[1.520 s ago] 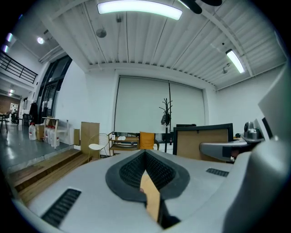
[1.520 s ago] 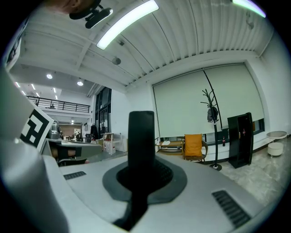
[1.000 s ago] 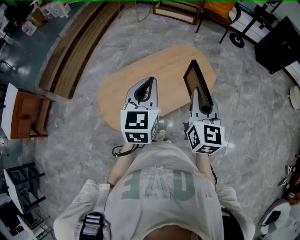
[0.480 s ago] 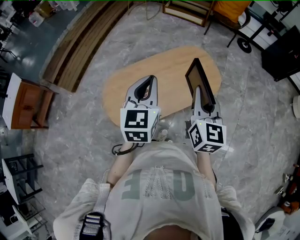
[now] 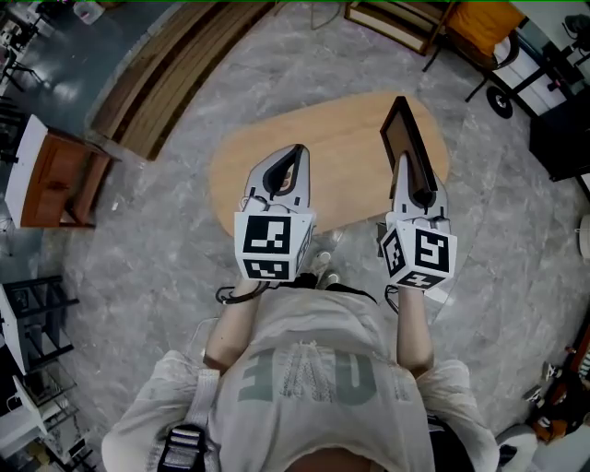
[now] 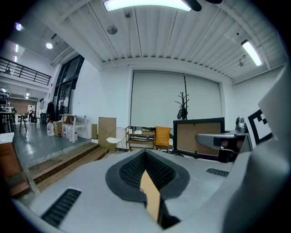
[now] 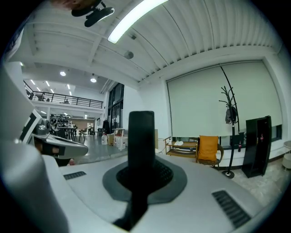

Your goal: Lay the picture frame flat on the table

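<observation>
At 6 o'clock in the head view is the person's pale shirt [image 5: 304, 378]. Just ahead, at 11 o'clock, the left gripper [image 5: 295, 159] hangs over the near side of the oval wooden table [image 5: 336, 134]. Its jaws are drawn together to a thin slit, nothing gripped. At 1 o'clock the right gripper [image 5: 408, 177] is clamped on the near edge of the picture frame [image 5: 407, 143] — it stands upright on edge over the table's right end, tan panel facing the left gripper. Whether it touches the top I cannot tell. Farther off are wooden steps [image 5: 175, 74] at 10 o'clock and an orange chair [image 5: 472, 20] at 1
</observation>
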The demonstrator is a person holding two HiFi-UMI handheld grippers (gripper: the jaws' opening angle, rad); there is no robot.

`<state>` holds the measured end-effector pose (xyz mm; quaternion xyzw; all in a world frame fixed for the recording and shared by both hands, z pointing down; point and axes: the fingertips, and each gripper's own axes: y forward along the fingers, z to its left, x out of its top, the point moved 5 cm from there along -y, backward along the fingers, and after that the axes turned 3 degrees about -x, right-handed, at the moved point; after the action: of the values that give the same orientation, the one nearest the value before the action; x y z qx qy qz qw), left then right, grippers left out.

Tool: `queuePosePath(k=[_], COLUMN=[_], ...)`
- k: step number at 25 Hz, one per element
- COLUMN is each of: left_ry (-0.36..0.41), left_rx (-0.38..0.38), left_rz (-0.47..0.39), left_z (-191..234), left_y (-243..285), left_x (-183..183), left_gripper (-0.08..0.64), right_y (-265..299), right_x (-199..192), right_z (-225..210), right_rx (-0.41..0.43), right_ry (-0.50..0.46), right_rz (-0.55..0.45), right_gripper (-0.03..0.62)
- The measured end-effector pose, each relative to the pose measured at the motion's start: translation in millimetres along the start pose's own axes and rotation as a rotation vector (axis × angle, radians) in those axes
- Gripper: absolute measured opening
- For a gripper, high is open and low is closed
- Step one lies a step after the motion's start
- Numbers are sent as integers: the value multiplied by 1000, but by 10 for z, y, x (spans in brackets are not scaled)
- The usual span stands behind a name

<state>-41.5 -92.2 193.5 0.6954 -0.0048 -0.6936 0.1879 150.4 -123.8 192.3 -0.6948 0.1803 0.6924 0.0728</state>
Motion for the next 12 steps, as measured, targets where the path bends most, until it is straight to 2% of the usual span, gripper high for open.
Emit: queuePosePath(k=[7,12], left_ry=[-16,-31], left_rx=[15,31], left_rz=[38,67], left_z=[240,433], left_y=[293,567], left_x=[-274,-686], left_gripper=[9,9], right_y=[548,971], right_x=[-225,-685], right_z=[96,262], right_rx=[38,68], right_ry=[-194,-396], right_rz=[29,55], right_gripper=[15,17])
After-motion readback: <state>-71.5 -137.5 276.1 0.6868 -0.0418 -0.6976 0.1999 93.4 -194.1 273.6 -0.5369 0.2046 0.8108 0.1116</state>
